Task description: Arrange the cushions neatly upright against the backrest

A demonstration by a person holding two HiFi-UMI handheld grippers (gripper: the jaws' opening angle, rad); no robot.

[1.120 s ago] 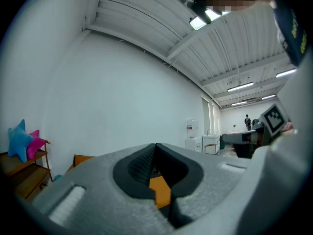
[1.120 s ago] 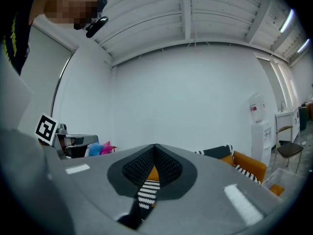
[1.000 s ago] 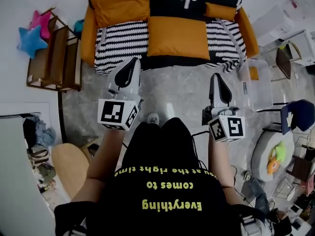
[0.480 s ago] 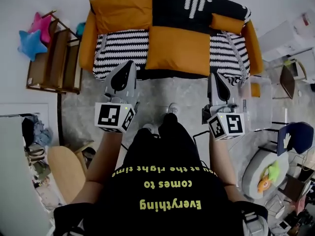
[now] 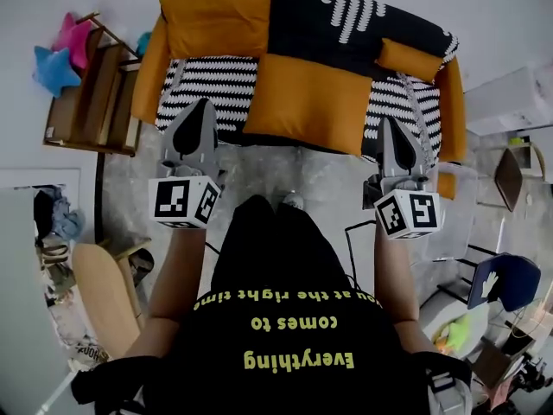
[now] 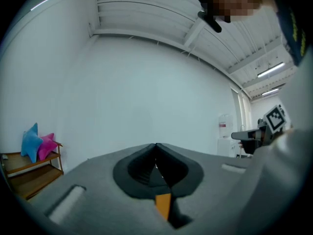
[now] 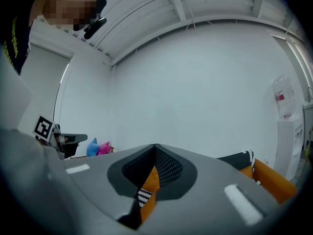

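Note:
In the head view a sofa (image 5: 207, 80) with black-and-white striped seats and orange arms fills the top. A large orange cushion (image 5: 216, 20) rests at its back left. A black cushion with white stripes (image 5: 346, 24) lies along the back. Another orange cushion (image 5: 307, 102) lies flat on the middle seat, and a small orange one (image 5: 410, 59) sits at the right end. My left gripper (image 5: 200, 106) is shut and empty, just before the sofa's front left edge. My right gripper (image 5: 389, 124), also shut and empty, hangs at the front right edge. Both gripper views look up at a white wall.
A wooden shelf (image 5: 91, 98) stands left of the sofa with blue (image 5: 52, 69) and pink (image 5: 73, 33) star pillows on it. A round wooden stool (image 5: 104, 296) is at lower left. A blue chair (image 5: 505, 279) and a white box (image 5: 518, 98) stand on the right.
The person has stepped toward the sofa. Both grippers have moved forward from over the floor to the sofa's front edge, still shut.

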